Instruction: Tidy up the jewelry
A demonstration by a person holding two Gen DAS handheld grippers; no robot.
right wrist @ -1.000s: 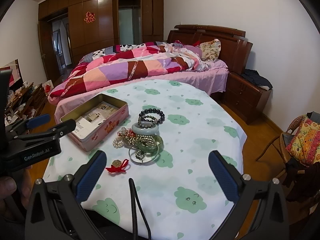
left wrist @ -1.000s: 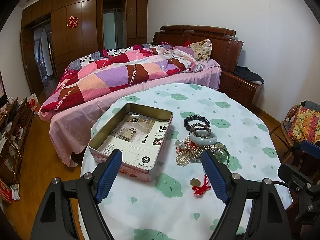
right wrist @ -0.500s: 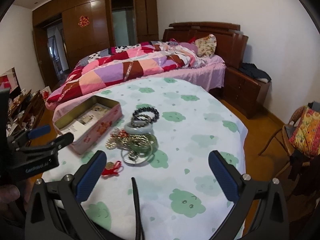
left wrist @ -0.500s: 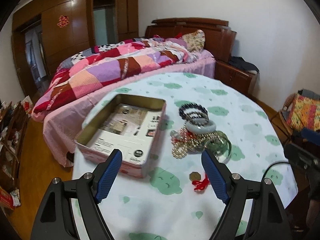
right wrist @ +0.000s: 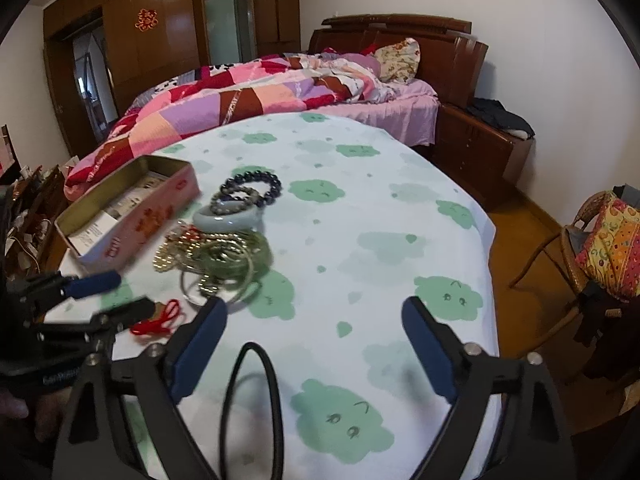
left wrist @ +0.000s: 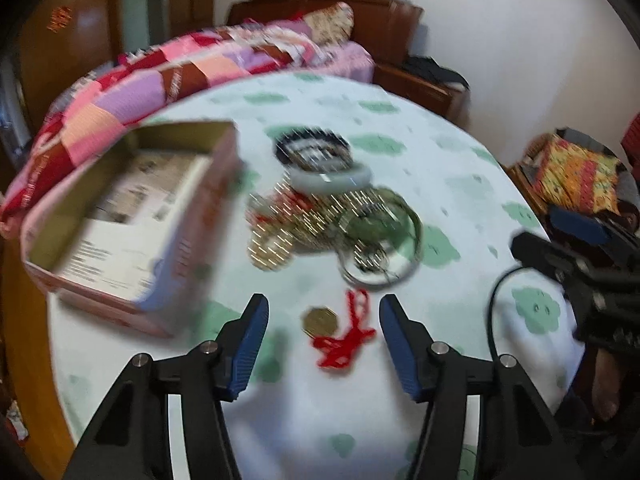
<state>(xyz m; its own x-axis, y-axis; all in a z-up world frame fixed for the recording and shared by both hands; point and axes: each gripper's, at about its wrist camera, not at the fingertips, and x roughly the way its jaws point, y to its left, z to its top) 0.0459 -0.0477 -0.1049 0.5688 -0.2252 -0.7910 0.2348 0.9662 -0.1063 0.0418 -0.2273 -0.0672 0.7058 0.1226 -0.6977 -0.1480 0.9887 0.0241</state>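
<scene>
Open tin and jewelry heap on your cloud-print surface

Your tin (right wrist: pixel 132 216) holds only printed paper; the jewelry pile (right wrist: pixel 224 248) lies just beside it on the surface (right wrist: pixel 360 208), bed (right wrist: pixel 280 84) behind. Your left gripper (left wrist: pixel 322 320) fingers stand apart around the red-corded coin (left wrist: pixel 320 322), not touching; your right gripper (right wrist: pixel 314 320) gapes wide, empty.

A bedroom in a home — lived-in and furnished.

A bed (right wrist: pixel 360 92) with a patchwork quilt (right wrist: pixel 248 96) and pillow (right wrist: pixel 398 58) is sitting against a wooden headboard (right wrist: pixel 436 40); wardrobes (right wrist: pixel 160 40) are lining the far wall, a nightstand (right wrist: pixel 476 148) is standing beside the bed, and a table (right wrist: pixel 360 208) is wearing a cloud-print cloth — domestic throughout.
</scene>
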